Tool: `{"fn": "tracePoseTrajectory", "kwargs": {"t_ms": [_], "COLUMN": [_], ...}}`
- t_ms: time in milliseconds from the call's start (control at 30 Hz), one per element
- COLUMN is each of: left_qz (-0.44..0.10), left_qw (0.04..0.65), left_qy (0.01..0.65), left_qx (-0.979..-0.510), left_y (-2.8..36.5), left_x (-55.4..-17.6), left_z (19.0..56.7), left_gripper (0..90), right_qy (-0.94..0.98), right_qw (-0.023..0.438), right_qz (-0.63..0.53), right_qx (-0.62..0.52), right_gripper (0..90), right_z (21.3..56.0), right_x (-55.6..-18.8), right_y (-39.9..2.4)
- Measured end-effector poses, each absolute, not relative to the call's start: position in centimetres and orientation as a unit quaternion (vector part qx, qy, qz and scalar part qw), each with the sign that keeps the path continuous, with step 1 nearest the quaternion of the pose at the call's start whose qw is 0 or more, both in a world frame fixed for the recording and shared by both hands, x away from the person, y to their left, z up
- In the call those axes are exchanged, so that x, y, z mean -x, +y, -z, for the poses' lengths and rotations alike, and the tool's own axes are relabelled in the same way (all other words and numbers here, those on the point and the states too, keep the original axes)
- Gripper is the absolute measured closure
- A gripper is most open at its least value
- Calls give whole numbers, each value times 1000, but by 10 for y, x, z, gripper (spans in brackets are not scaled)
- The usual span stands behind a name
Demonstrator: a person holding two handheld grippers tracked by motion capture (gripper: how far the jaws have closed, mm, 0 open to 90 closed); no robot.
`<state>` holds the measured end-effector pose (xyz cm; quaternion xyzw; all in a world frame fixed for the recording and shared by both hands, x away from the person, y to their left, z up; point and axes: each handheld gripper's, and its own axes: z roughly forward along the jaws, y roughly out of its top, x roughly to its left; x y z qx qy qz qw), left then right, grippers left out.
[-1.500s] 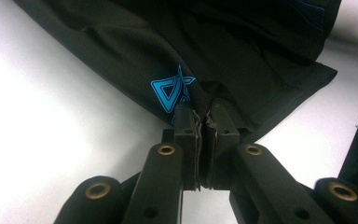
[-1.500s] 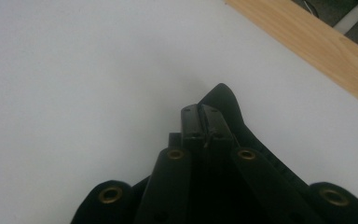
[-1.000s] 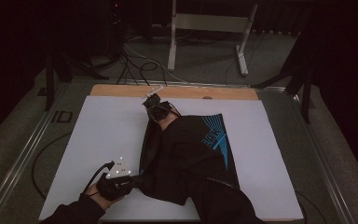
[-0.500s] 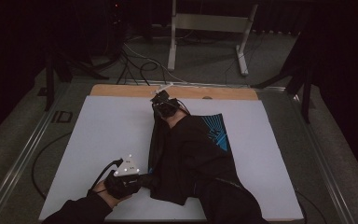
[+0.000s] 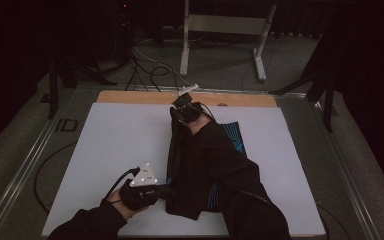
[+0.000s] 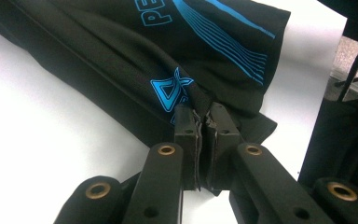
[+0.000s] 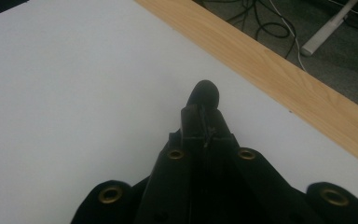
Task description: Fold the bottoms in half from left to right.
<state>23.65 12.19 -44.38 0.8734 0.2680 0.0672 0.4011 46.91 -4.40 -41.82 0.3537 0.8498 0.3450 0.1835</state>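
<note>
On the white table [image 5: 110, 150], black shirt [image 5: 215, 165] runs lengthwise near-to-far between both grippers

The right tongs [image 7: 204, 122], jaws pinched on black cloth [image 7: 204, 95], hang over the white table [image 7: 65, 93].

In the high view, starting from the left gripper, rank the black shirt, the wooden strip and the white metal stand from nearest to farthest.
1. Black shirt: clamped in the left gripper, near edge.
2. Wooden strip: along the table's far edge.
3. White metal stand: on the floor beyond the table.
</note>
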Motion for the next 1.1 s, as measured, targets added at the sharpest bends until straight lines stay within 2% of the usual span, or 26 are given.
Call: {"fn": "tracePoseTrajectory", "kwargs": {"t_ms": [1100], "left_qz": [-56], "left_qw": [402], "left_qy": [222], "left_qx": [-887], "left_y": [77], "left_x": [-253], "left_z": [431], "left_gripper": [851], "right_qy": [826], "right_qw": [217], "right_qz": [-349], "right_qx": [-387], "right_gripper": [900], "right_z": [404], "right_x": [-461], "right_y": [-122]}}
